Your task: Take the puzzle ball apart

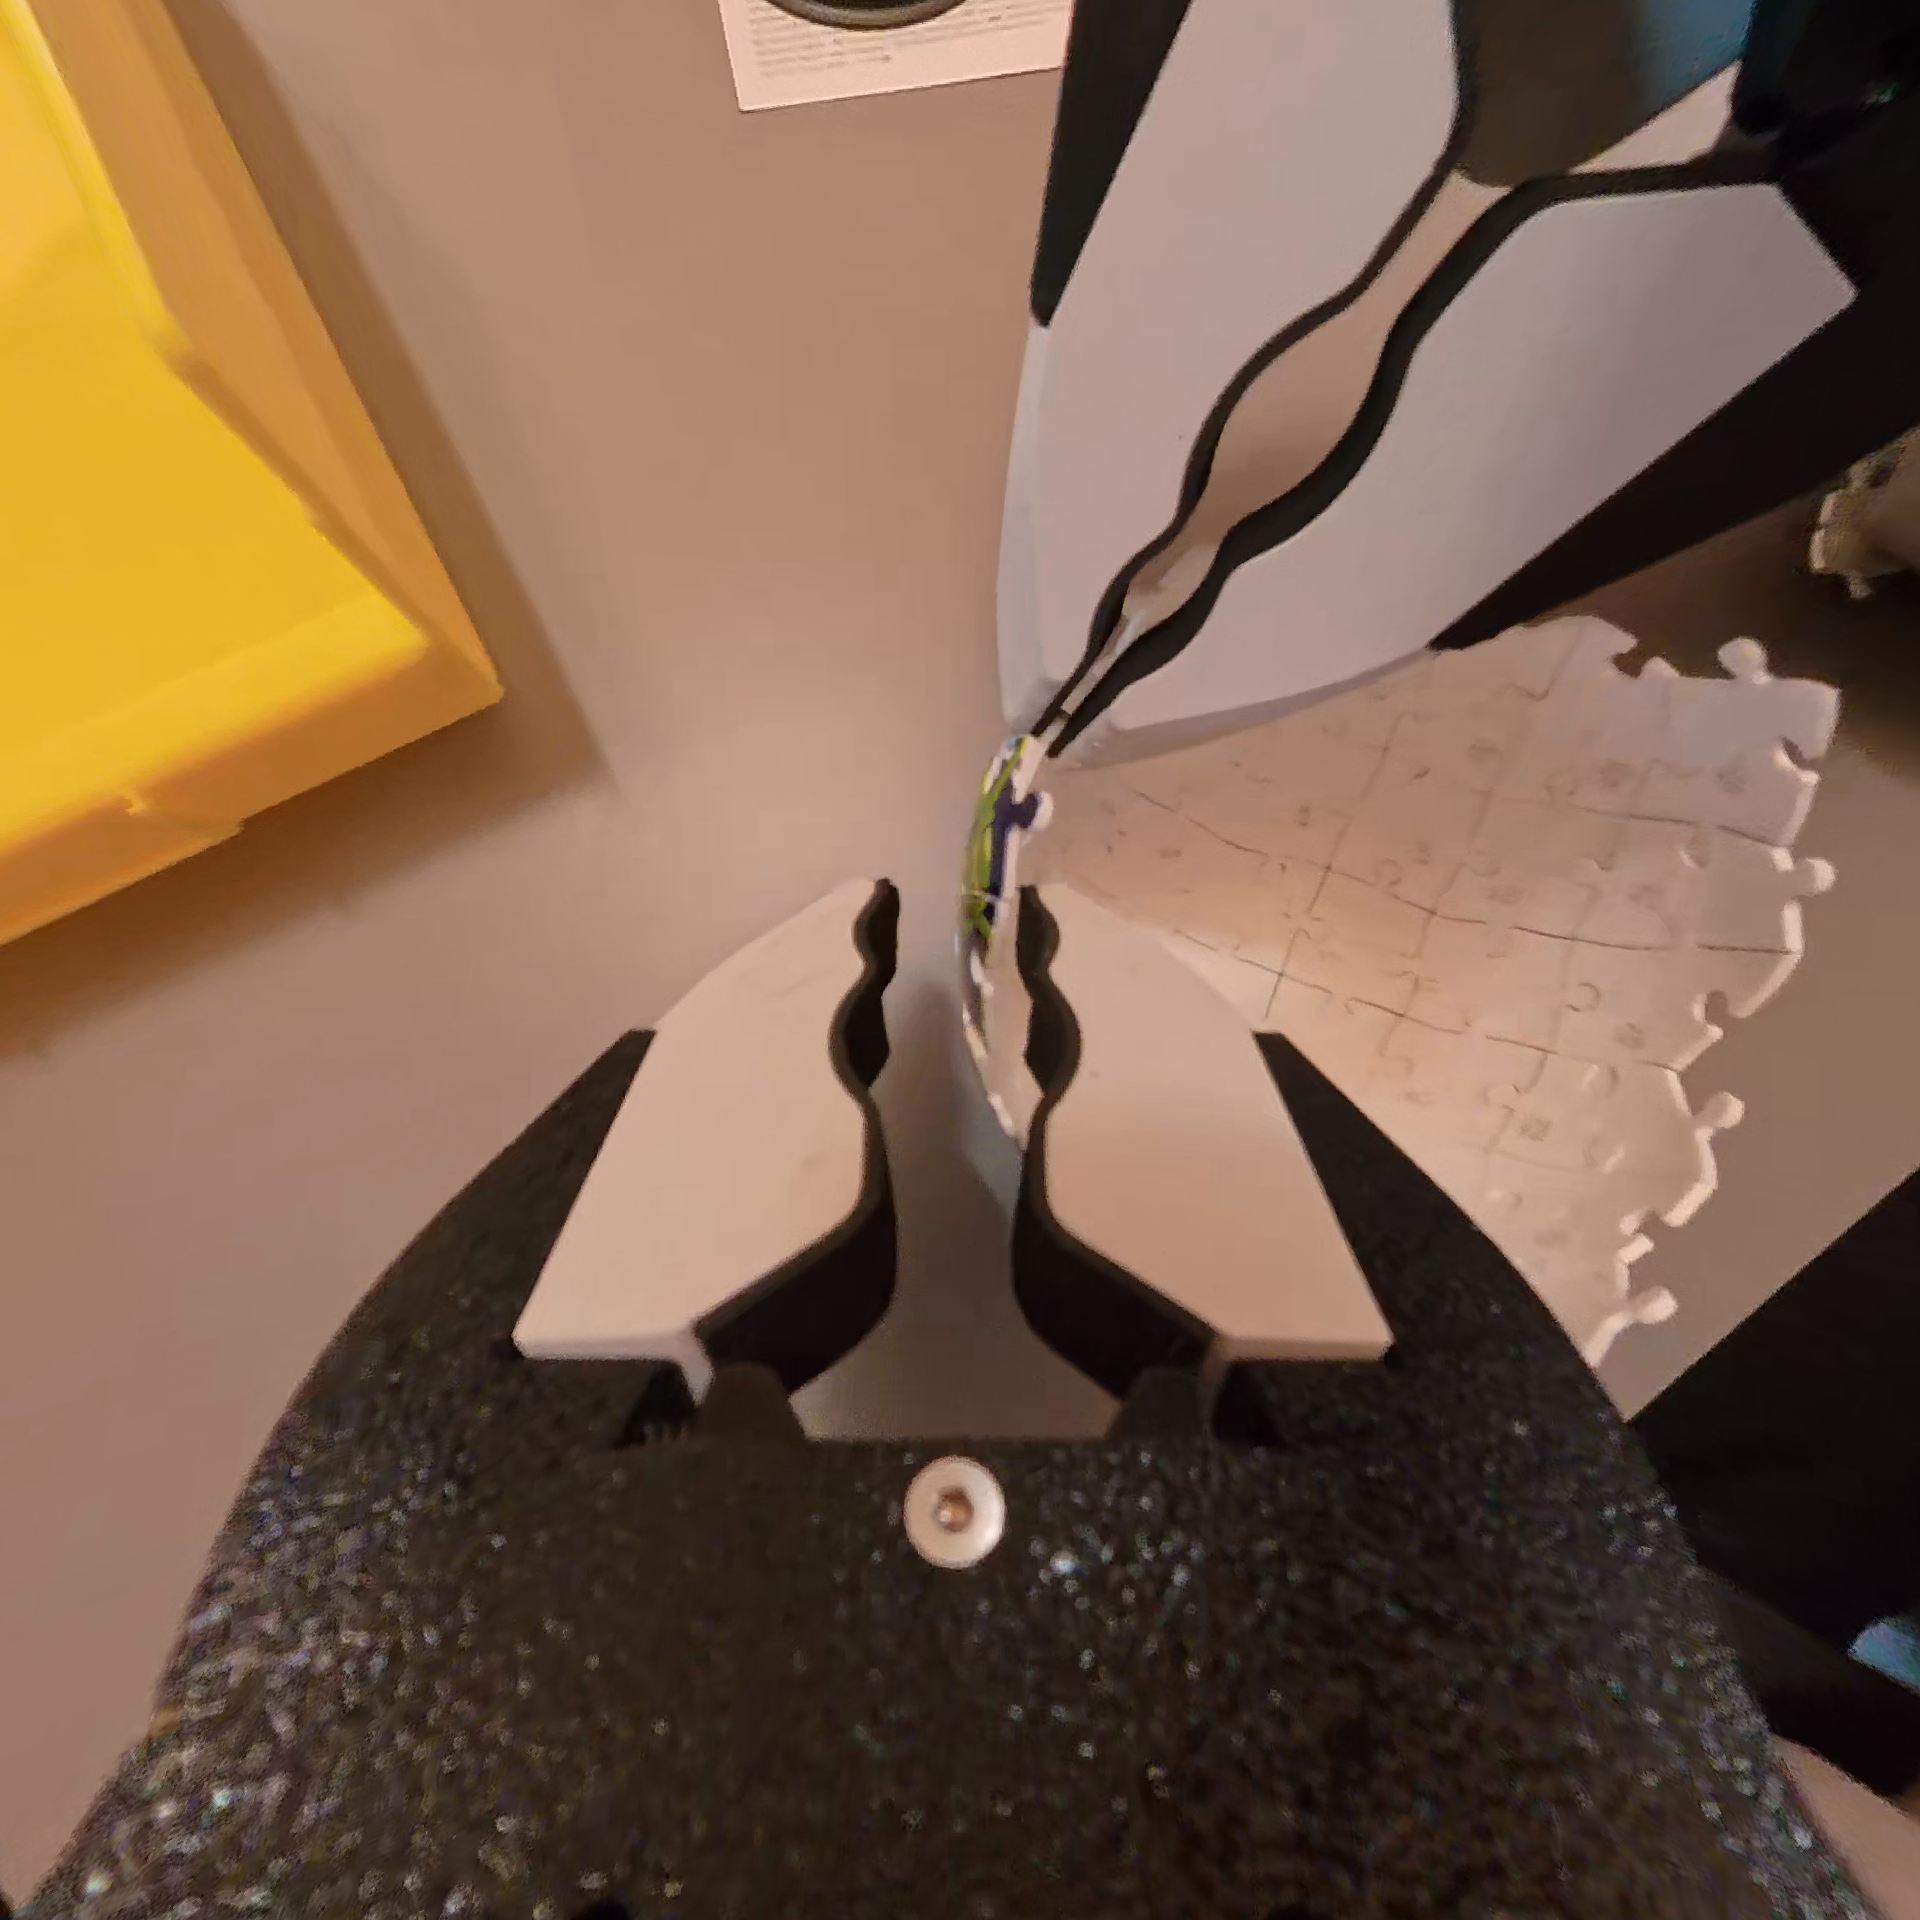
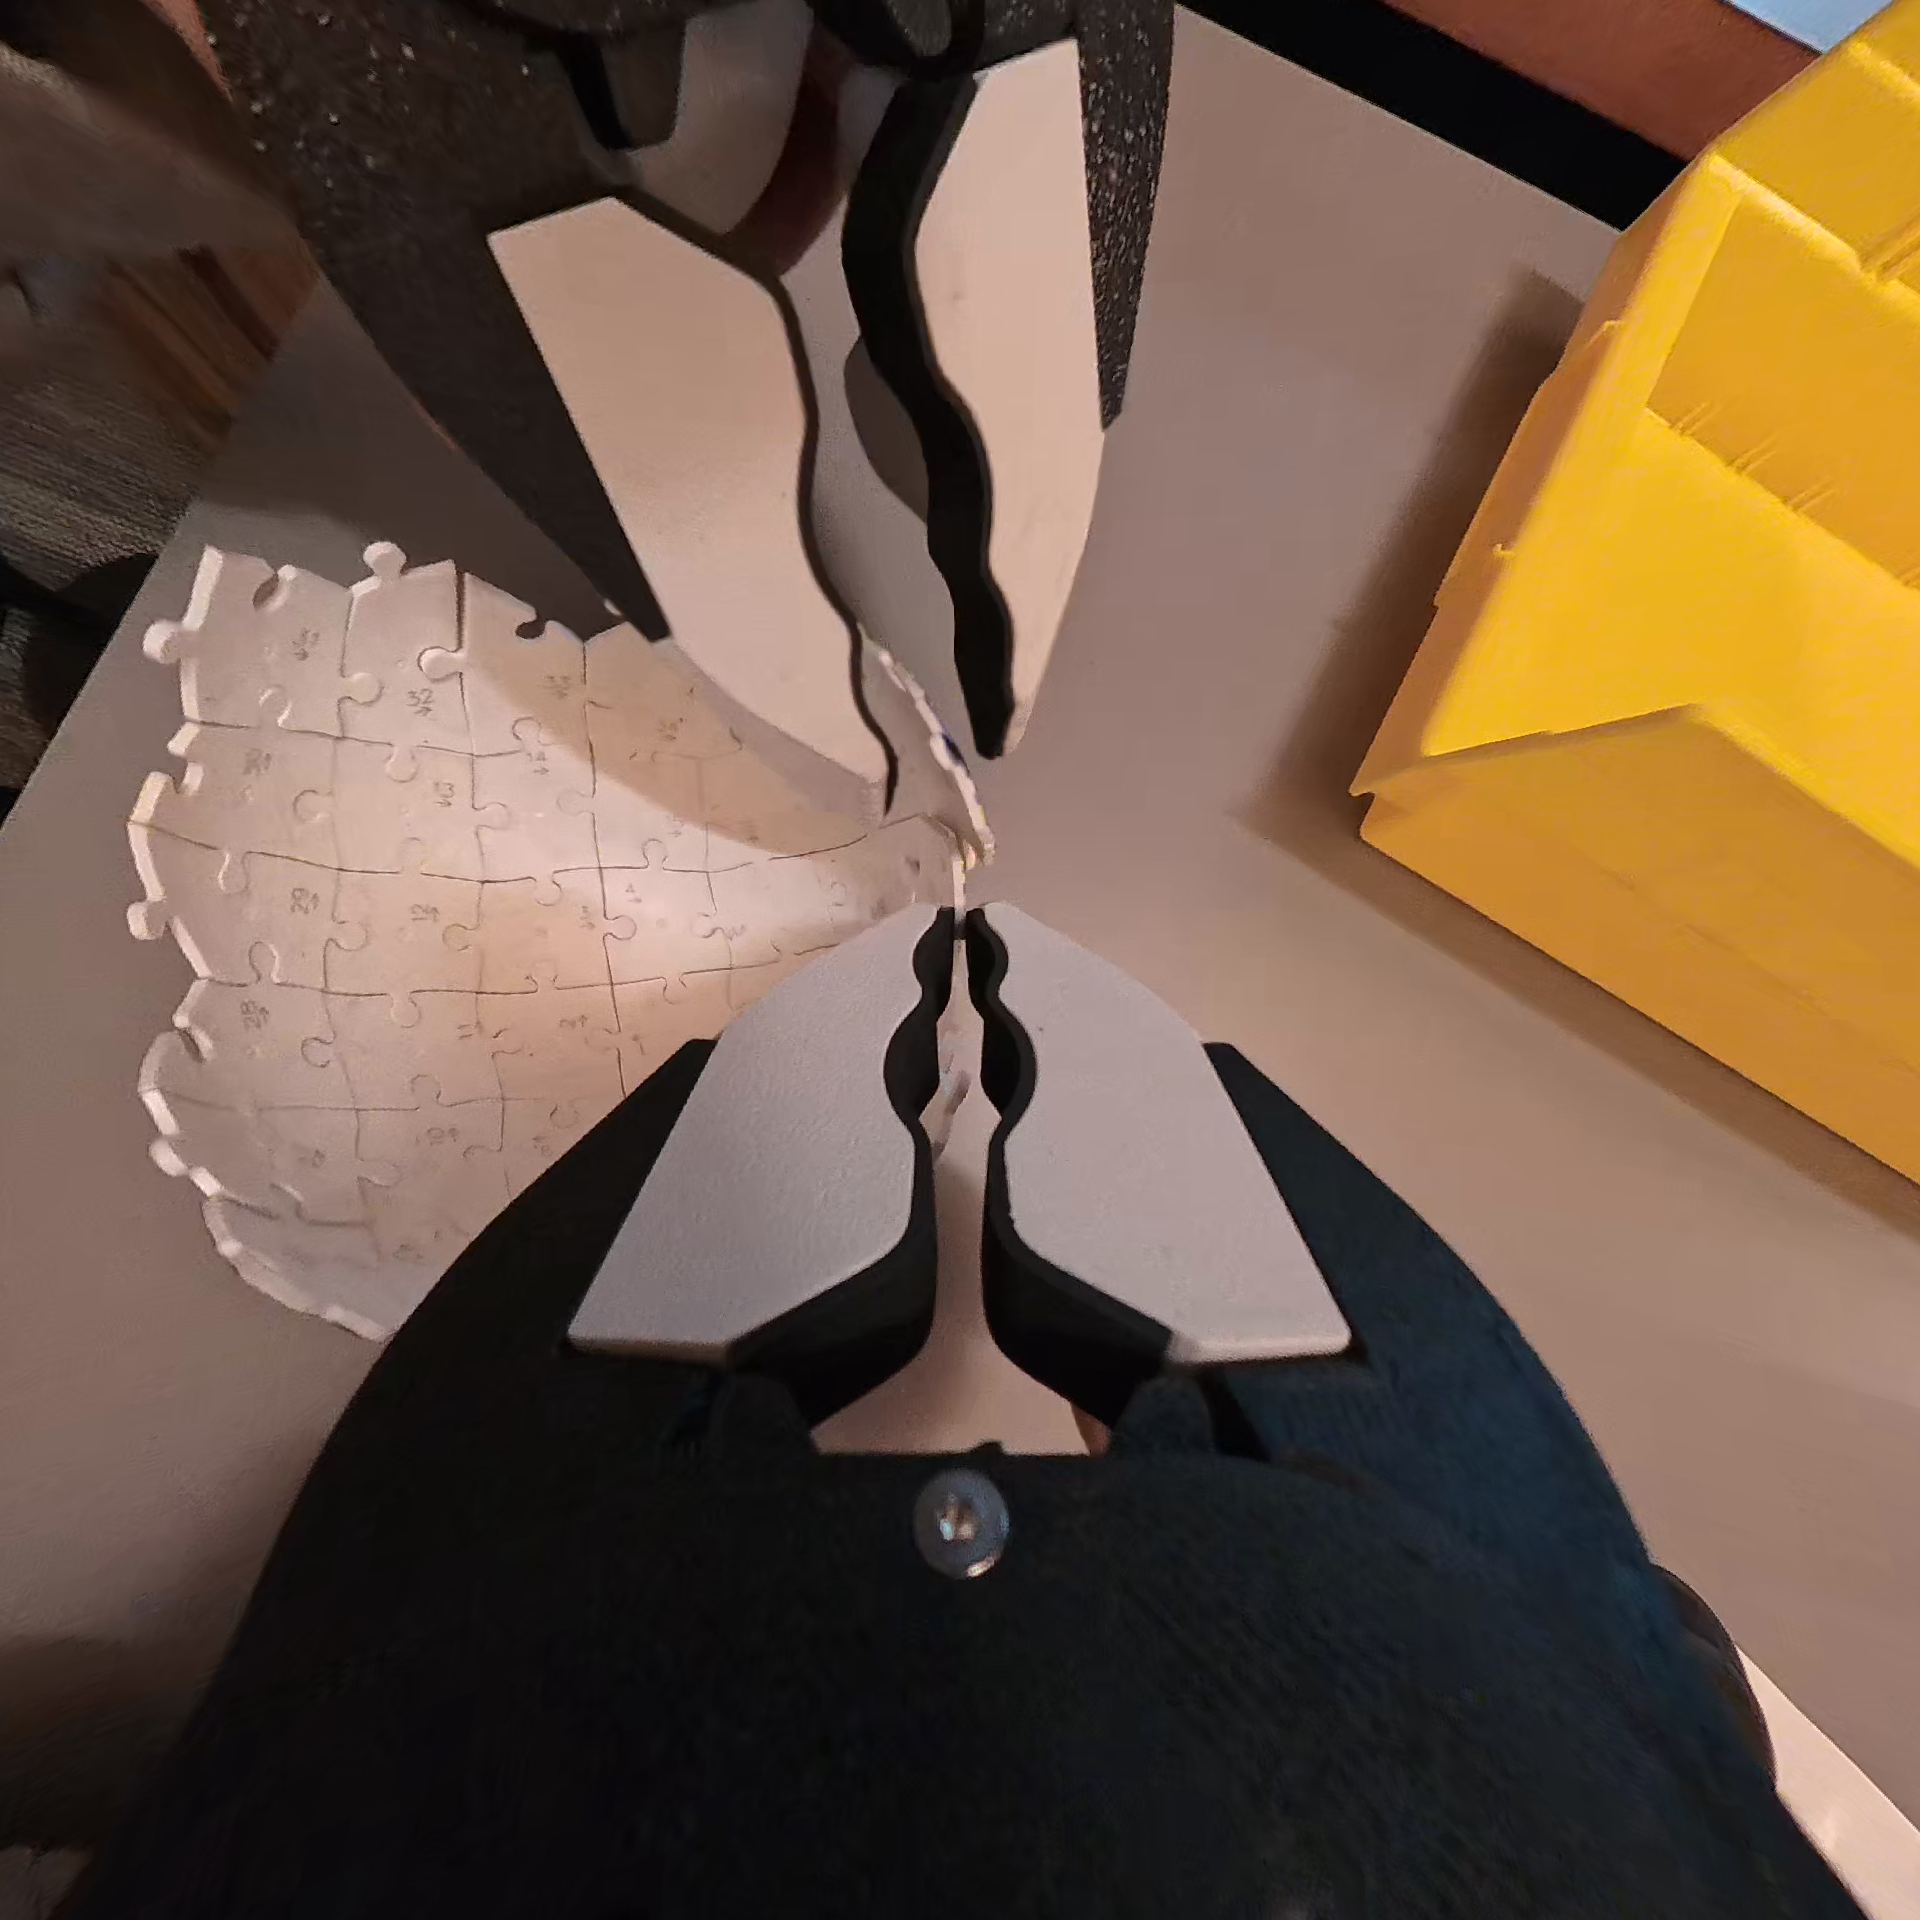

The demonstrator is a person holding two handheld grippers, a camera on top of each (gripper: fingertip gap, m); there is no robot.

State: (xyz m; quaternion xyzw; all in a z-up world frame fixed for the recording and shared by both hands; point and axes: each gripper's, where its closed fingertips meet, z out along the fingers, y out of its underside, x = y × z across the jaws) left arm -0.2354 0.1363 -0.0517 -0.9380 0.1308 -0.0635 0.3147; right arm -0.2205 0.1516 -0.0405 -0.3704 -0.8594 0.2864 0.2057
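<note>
In the left wrist view, the left tongs [image 1: 956, 894] stand apart, with the rim of the puzzle ball shell [image 1: 1455, 935] rising in the gap, close against the inner face of the finger nearer the shell; whether it touches that finger cannot be told. The shell is a curved, partly dismantled piece of the puzzle ball, its white inner side with jigsaw seams facing the camera and a strip of green and blue print showing along the rim. Beyond the left tongs on that same rim, the right tongs [image 1: 1049, 732] are pinched together on the shell's edge. A yellow bin [image 1: 156, 520] sits on the grey tabletop [image 1: 675, 468] well apart from the shell, on the far side of the tongs from it, and a white paper sheet [image 1: 894, 52] lies at the view's top edge. In the right wrist view, the right tongs [image 2: 961, 914] are closed on the puzzle ball shell [image 2: 416, 883] at its rim, the shell spreading away from them with its jagged tabbed edge outermost. The left tongs [image 2: 940, 774] reach in from above, parted, straddling the rim just beyond the right tongs. The yellow bin [image 2: 1662, 675] stands on the tabletop [image 2: 1247, 520] on the side opposite the shell.
</note>
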